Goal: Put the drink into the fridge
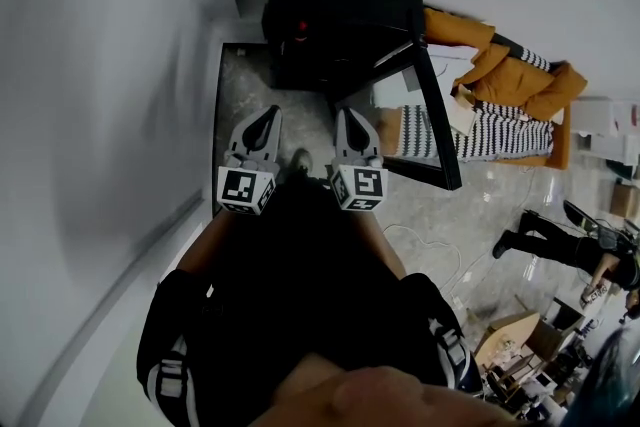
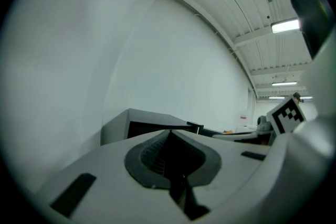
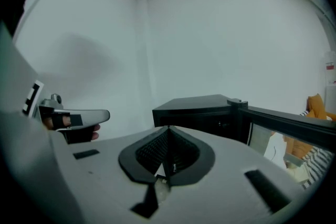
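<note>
Both tools hover just in front of the open fridge [image 1: 340, 5], a black cabinet set against a white wall, as I look steeply down on it. The left tool [image 1: 266, 115] is clenched with nothing between its jaws. The right tool [image 1: 351, 117], just beside it on the side nearer the fridge's door [image 1: 437, 120], is likewise clenched and empty. The glass-fronted door stands swung wide to the right of the fridge. The dark inside lies open to me, with a small red light [image 1: 302, 26] glowing near its top edge.

I find no drink in any view. It is in neither tool and not on the floor in front of the fridge, and the fridge's inside is too dark to tell whether it stands there. Beyond the door lies an orange sofa [image 1: 505, 65] with striped cushions, and a person stands farther off.

I judge the placing step either done or not begun, since nothing is being carried. If the drink is inside, the next move calls for a tool to reach the door's free edge and swing it towards the fridge until it shuts. If not, I must first find the drink away from the fridge.
</note>
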{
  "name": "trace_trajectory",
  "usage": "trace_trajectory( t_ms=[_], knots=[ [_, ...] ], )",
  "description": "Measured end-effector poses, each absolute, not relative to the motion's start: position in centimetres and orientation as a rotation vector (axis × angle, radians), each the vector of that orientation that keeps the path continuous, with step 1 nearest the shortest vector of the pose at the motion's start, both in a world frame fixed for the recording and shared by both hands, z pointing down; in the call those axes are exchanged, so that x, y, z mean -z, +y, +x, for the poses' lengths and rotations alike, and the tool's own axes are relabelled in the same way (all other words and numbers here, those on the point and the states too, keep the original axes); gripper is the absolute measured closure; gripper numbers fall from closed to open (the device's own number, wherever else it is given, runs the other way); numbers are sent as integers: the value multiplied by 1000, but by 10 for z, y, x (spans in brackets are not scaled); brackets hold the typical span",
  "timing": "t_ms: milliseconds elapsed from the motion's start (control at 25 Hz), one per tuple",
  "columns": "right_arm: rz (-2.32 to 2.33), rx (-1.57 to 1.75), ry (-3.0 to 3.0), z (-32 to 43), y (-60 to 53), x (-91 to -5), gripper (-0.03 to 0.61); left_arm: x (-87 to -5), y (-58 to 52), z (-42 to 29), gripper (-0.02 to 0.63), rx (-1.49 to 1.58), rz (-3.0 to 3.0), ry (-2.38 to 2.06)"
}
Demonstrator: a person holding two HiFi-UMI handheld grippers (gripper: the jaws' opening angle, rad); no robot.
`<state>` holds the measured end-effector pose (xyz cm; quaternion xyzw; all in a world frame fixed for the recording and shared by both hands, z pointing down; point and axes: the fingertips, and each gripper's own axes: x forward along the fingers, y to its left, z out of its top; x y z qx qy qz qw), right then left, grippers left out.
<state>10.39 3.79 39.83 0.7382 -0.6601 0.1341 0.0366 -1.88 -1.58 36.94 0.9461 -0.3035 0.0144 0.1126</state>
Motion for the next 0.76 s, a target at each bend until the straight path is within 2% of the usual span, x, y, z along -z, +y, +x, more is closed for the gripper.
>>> trace_trajectory(
  t_ms=[760],
  knots=[
    [2231,-441,-2012,96,30,-407,577,-370,-22,-17,609,-45,2774,-863]
  ],
)
